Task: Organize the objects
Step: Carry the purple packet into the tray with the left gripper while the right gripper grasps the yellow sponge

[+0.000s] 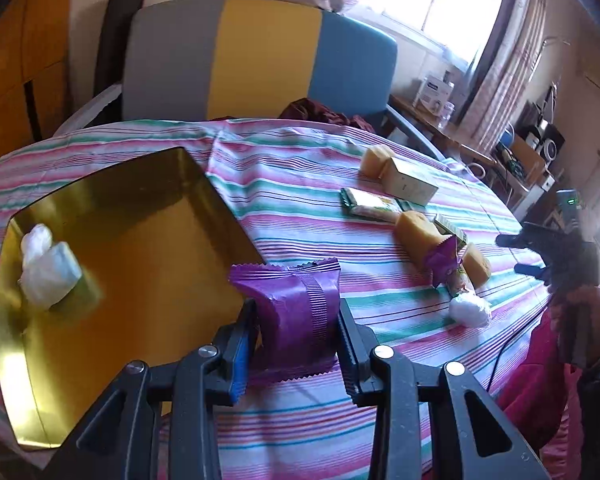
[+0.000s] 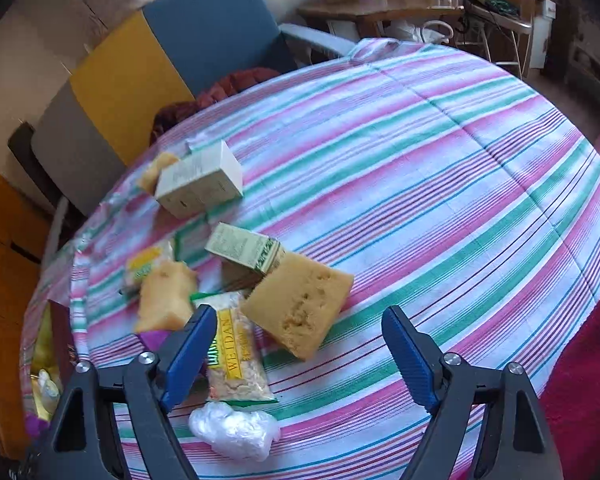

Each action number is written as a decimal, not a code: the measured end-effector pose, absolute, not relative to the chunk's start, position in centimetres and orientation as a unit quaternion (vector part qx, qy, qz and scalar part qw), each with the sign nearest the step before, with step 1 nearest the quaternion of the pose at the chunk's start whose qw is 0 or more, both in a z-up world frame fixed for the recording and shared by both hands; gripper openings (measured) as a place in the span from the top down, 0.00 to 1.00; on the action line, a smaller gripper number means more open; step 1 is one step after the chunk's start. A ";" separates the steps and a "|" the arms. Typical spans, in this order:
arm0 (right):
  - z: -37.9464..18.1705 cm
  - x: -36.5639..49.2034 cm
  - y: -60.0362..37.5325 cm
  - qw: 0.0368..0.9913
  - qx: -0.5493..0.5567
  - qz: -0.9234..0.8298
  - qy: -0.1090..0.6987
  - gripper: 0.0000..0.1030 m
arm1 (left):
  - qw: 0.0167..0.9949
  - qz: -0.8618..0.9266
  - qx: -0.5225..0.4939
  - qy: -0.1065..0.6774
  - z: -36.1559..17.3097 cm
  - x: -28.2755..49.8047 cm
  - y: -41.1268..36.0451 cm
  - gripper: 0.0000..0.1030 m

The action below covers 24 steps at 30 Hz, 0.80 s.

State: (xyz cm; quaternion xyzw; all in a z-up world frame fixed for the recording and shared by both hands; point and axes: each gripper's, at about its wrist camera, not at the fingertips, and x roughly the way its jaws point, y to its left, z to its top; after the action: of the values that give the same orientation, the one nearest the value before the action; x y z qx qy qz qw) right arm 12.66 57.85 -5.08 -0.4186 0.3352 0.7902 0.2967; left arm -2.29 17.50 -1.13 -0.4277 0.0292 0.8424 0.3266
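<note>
My left gripper is shut on a purple snack packet, held just right of a gold tray that holds a white wrapped item. My right gripper is open and empty above the striped table, near a yellow sponge, a Weidan snack bar and a white plastic ball. Another sponge, a small green box and a larger pale box lie beyond. In the left wrist view the same pile lies to the right.
A grey, yellow and blue chair stands behind the table with red cloth on its seat. A cluttered side table stands at the far wall. The person's pink sleeve is at the right.
</note>
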 end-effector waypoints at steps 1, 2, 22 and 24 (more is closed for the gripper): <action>-5.7 12.1 58.0 0.303 -0.425 0.781 0.342 0.09 | 0.323 0.845 -0.426 0.025 -1.0 -2.3 16.9 0.65; -6.1 11.9 58.2 0.308 -0.426 0.777 0.348 0.06 | 0.320 0.846 -0.425 0.023 -0.9 -2.3 16.4 0.65; -10.8 7.6 58.8 0.305 -0.492 0.748 0.325 0.40 | 0.164 0.882 -0.438 -0.059 -2.0 -5.0 3.2 0.65; -10.7 7.5 58.7 0.307 -0.492 0.750 0.319 0.42 | 0.141 0.885 -0.439 -0.066 -2.2 -5.4 1.5 0.65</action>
State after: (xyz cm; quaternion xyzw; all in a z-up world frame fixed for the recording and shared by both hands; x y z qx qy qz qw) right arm 7.55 58.68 -10.72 -0.4917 0.3186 0.7499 0.3072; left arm -5.38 1.48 -2.24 -0.4393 -0.0665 0.8848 0.1408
